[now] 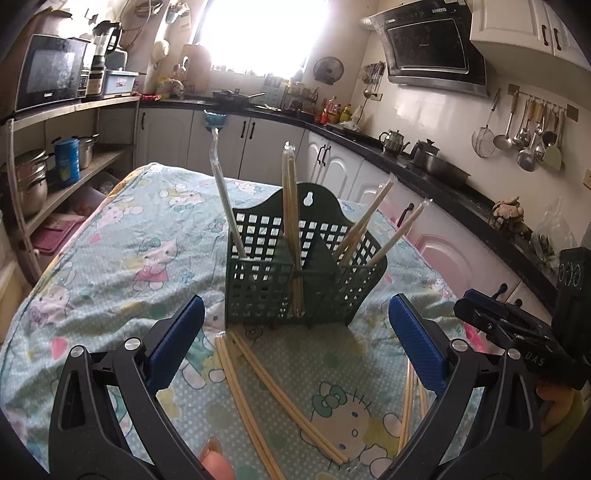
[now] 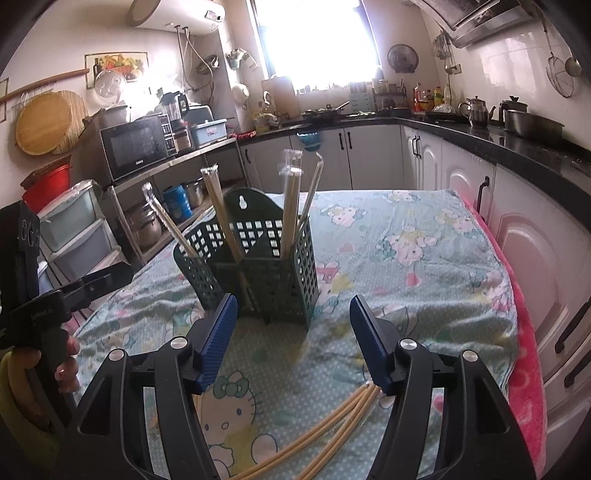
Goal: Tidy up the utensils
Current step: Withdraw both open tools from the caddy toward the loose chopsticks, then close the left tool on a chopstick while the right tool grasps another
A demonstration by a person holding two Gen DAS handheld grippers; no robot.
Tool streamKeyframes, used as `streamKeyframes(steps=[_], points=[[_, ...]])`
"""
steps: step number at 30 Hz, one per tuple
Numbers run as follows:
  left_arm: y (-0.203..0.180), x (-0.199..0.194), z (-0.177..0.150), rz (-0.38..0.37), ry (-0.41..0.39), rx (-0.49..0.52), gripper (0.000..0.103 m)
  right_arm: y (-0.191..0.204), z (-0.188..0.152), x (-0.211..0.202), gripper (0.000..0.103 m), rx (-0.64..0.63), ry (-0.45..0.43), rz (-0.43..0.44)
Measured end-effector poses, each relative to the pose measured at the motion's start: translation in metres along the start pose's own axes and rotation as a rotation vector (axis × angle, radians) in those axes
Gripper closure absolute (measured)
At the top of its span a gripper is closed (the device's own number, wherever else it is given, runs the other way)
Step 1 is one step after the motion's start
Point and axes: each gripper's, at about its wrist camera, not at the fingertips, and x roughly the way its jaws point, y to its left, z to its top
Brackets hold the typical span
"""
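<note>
Loose chopsticks (image 1: 280, 384) lie between the wide-open, empty left hand-held gripper (image 1: 295, 332), green caddy (image 1: 295, 273) just beyond.

Home kitchen: range hood (image 1: 436, 44), microwave (image 2: 135, 149).

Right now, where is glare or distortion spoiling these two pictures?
Left wrist view: the window is blown out white, and the counter edge bends from fisheye. Right wrist view: the window glares too; the green basket stays sharp.

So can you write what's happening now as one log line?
left gripper: open | right gripper: open | holder: some chopsticks inside | loose chopsticks: on cloth
</note>
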Motion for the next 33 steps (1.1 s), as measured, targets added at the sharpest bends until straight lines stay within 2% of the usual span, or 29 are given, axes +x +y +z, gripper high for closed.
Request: streamKeyframes(steps=[15, 29, 31, 33], points=[[0.002, 0.013, -0.028, 0.026, 0.069, -0.003, 0.012, -0.009, -0.028, 0.007, 0.040, 0.010, 0.052, -0.009], [0.012, 0.036, -0.056, 0.031, 0.179, -0.028, 0.012, -0.036, -0.054, 0.014, 0.037, 0.066, 0.127, -0.034], [0.014, 0.039, -0.060, 0.033, 0.192, -0.031, 0.016, -0.040, -0.058, 0.016, 0.037, 0.072, 0.142, -0.040], [0.018, 0.042, -0.062, 0.026, 0.206, -0.038, 0.031, -0.043, -0.060, 0.018, 0.037, 0.081, 0.156, -0.044]])
